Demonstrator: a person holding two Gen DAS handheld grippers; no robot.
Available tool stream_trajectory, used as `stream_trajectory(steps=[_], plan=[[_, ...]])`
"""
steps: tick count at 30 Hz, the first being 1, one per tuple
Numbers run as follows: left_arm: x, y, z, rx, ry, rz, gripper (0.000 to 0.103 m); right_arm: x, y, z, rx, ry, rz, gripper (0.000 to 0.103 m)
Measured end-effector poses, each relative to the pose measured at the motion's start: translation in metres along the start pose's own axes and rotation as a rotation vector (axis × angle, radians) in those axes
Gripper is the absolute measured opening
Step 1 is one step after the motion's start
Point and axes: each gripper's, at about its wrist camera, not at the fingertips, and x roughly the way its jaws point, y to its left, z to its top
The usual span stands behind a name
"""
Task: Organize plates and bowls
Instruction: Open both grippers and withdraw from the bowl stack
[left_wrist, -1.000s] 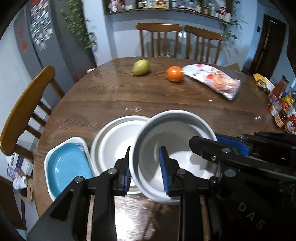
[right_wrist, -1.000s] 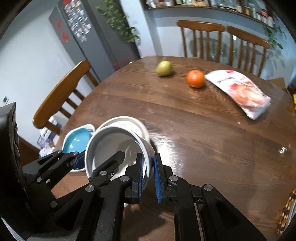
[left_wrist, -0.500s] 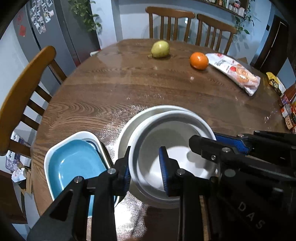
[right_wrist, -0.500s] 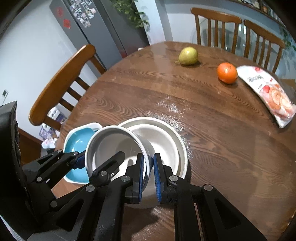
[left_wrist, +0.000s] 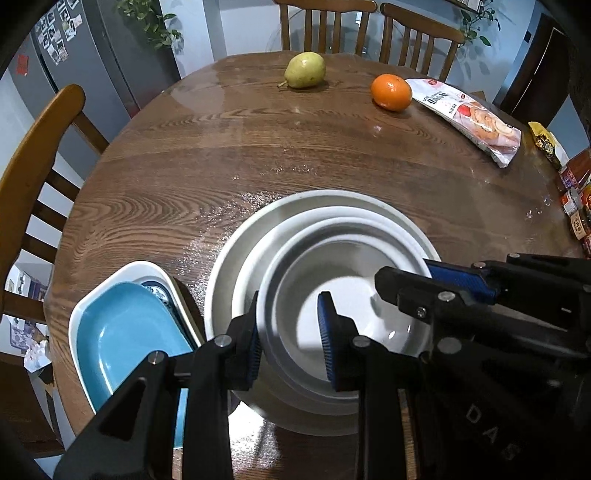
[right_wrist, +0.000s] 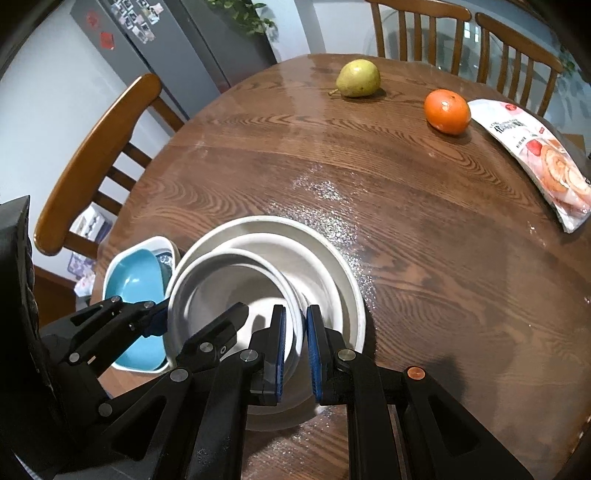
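Wooden table (left_wrist: 258, 155): both tools grip white bowl (left_wrist: 354, 302) over larger bowl (left_wrist: 229, 273).

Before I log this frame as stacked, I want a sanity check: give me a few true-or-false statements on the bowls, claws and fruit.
1. The smaller white bowl sits over the larger white bowl. True.
2. The right claw straddles the smaller bowl's rim. True.
3. The left claw grips the blue dish. False: it straddles the smaller white bowl's rim.
4. The pear lies inside a bowl. False: it lies on the table, beside the orange.
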Motion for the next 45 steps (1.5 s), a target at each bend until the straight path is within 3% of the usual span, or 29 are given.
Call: stream_trajectory(steps=[6,11,16,20,26,30,45], plan=[[-0.006,0.001,0.003,-0.008,-0.028,0.004,0.028,-0.009,0.005,0.002,-0.022,-0.038,-0.026,0.015],[-0.026,-0.001,0.003,0.007,-0.096,0.049,0.061,-0.023,0.006,0.002,-0.036,-0.077,-0.046,0.015],[-0.045,0.0,0.001,0.0,-0.152,0.053,0.063,-0.044,0.006,-0.003,-0.038,-0.133,-0.047,0.015],[-0.064,0.002,-0.004,-0.006,-0.207,0.063,0.078,-0.061,0.005,-0.007,-0.031,-0.17,-0.036,0.017],[-0.077,0.004,-0.005,-0.021,-0.242,0.07,0.079,-0.082,0.002,-0.015,-0.016,-0.212,-0.025,0.028],[-0.083,0.008,-0.008,-0.03,-0.252,0.076,0.083,-0.092,-0.004,-0.02,0.009,-0.232,-0.021,0.046],[-0.083,0.022,-0.02,-0.046,-0.231,0.083,0.085,-0.086,-0.029,-0.039,0.118,-0.204,-0.014,0.047]])
